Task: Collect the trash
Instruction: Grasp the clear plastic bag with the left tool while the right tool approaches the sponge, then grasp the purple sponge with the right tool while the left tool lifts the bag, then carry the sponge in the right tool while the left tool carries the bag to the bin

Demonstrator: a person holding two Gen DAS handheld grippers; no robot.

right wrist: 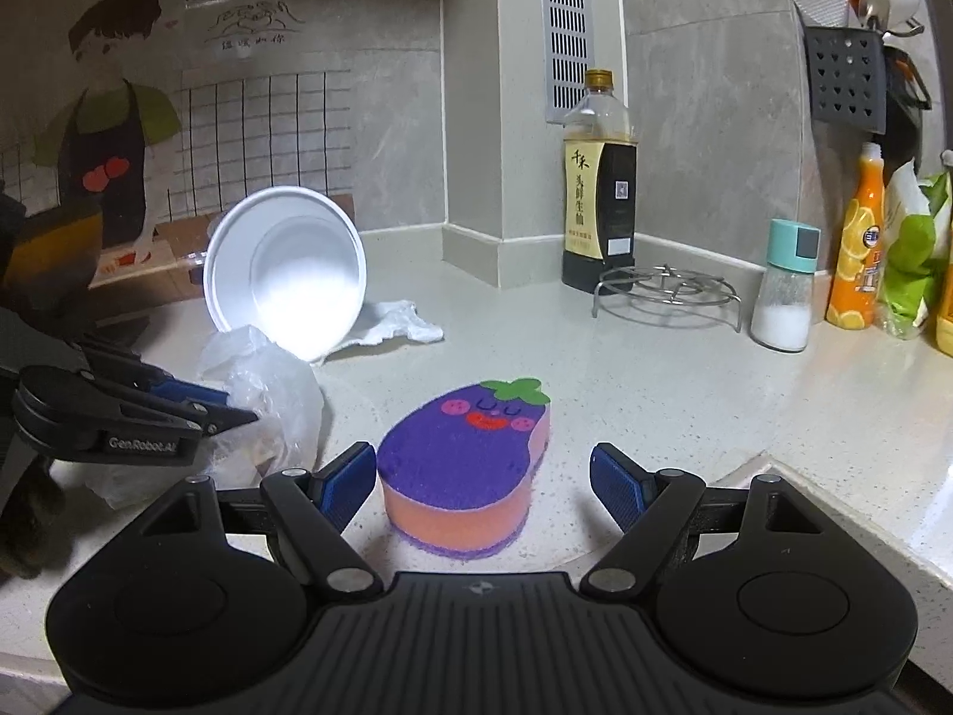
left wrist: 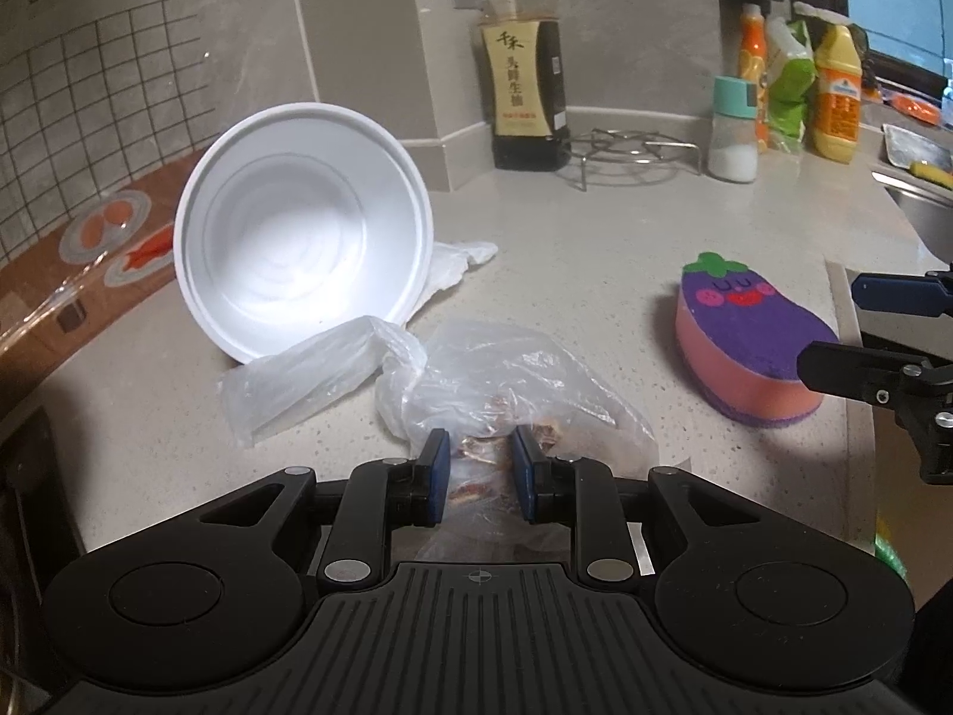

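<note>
A clear plastic bag (left wrist: 506, 381) with reddish scraps inside lies on the counter. My left gripper (left wrist: 479, 456) has its blue pads close on either side of the bag's near end, with bag material between them. In the right wrist view the same bag (right wrist: 280, 393) sits left of centre with the left gripper (right wrist: 232, 408) at it. A white disposable bowl (left wrist: 304, 226) leans tilted behind the bag, and a crumpled white tissue (left wrist: 461, 259) lies beside it. My right gripper (right wrist: 482, 479) is open and empty, just in front of an eggplant-shaped sponge (right wrist: 461, 459).
A soy sauce bottle (left wrist: 524, 77), a wire trivet (left wrist: 631, 152), a salt shaker (left wrist: 734, 131) and detergent bottles (left wrist: 834, 101) stand along the back wall. A sink (left wrist: 917, 190) is at the far right. The counter's front edge (right wrist: 863, 524) runs near my right gripper.
</note>
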